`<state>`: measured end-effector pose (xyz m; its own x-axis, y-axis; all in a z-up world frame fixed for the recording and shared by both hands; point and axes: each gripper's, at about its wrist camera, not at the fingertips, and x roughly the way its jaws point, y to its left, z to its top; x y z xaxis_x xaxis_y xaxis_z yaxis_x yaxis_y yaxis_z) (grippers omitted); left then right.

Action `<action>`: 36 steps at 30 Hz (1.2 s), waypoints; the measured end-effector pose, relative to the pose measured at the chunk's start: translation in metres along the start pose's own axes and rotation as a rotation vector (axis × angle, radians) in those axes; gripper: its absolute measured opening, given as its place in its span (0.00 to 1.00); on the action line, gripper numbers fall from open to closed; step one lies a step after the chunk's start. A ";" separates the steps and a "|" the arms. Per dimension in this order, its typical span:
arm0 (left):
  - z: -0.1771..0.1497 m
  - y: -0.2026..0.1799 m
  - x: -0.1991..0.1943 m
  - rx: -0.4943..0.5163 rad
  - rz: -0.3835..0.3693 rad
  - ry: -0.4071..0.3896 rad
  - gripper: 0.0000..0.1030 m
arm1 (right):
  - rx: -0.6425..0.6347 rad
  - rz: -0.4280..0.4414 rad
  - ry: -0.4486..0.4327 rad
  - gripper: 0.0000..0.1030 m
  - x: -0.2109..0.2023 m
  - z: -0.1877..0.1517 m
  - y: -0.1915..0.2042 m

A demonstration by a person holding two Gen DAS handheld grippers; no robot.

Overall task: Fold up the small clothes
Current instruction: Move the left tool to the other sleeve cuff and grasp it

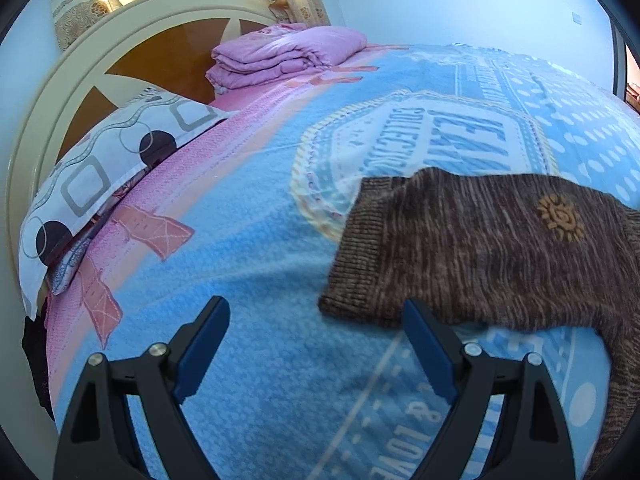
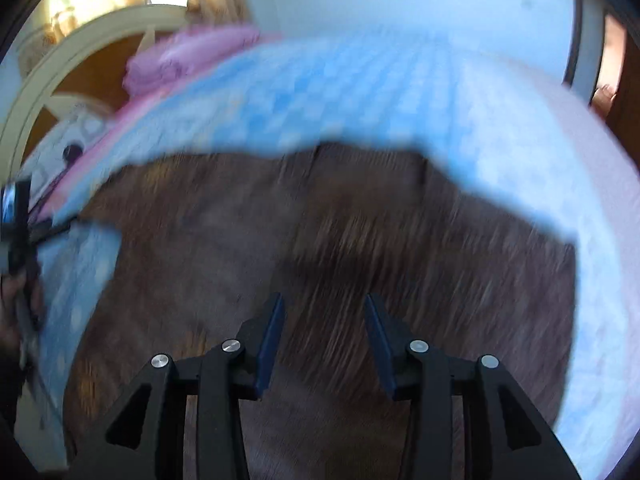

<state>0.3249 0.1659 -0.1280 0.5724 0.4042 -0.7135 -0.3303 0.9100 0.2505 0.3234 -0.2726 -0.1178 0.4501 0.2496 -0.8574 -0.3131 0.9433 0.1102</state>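
A brown knit sweater [image 1: 492, 248] lies on the blue bedspread [image 1: 256, 264] — left gripper [image 1: 316, 328] fingers wide apart beside its hem, right gripper [image 2: 324, 320] fingers apart above it.

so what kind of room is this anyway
Most likely a bedroom: a bed with a blue blanket, a curved headboard with a patterned pillow against it, and a folded pink quilt. A brown knit garment lies on the blanket.
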 end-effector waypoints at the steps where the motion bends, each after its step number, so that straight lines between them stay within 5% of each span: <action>1: 0.000 0.001 0.002 0.000 0.006 0.001 0.88 | -0.051 -0.033 -0.018 0.42 -0.001 -0.011 0.010; 4: 0.002 0.008 0.004 -0.016 0.029 0.003 0.88 | -0.108 -0.011 -0.030 0.42 -0.012 -0.025 0.023; 9: 0.007 0.024 0.012 -0.073 0.044 0.019 0.88 | -0.074 -0.090 -0.228 0.42 -0.037 -0.006 0.018; 10: 0.007 0.026 0.014 -0.087 0.032 0.029 0.88 | -0.064 -0.094 -0.214 0.42 -0.032 -0.004 0.015; 12: 0.008 0.031 0.018 -0.113 0.009 0.053 0.88 | -0.043 -0.053 -0.033 0.42 0.004 -0.001 0.012; 16: 0.007 0.039 0.019 -0.156 -0.026 0.071 0.88 | -0.176 -0.138 -0.114 0.43 -0.005 -0.024 0.038; 19: 0.007 0.042 0.021 -0.178 -0.044 0.074 0.88 | -0.133 -0.082 -0.107 0.44 -0.015 -0.032 0.037; 28: 0.015 0.019 0.034 -0.205 -0.146 0.132 0.88 | -0.065 -0.090 -0.166 0.46 -0.062 -0.077 0.017; 31: 0.012 0.008 0.048 -0.209 -0.157 0.189 0.80 | -0.035 -0.099 -0.182 0.46 -0.074 -0.094 0.009; 34: 0.014 0.004 0.047 -0.212 -0.167 0.166 0.70 | 0.010 -0.097 -0.193 0.47 -0.082 -0.109 -0.001; 36: 0.017 0.000 0.043 -0.192 -0.210 0.148 0.25 | 0.030 -0.096 -0.195 0.47 -0.087 -0.117 -0.008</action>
<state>0.3621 0.1844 -0.1479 0.5319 0.1784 -0.8278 -0.3598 0.9325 -0.0302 0.1889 -0.3271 -0.1028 0.6308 0.1927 -0.7516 -0.2370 0.9702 0.0499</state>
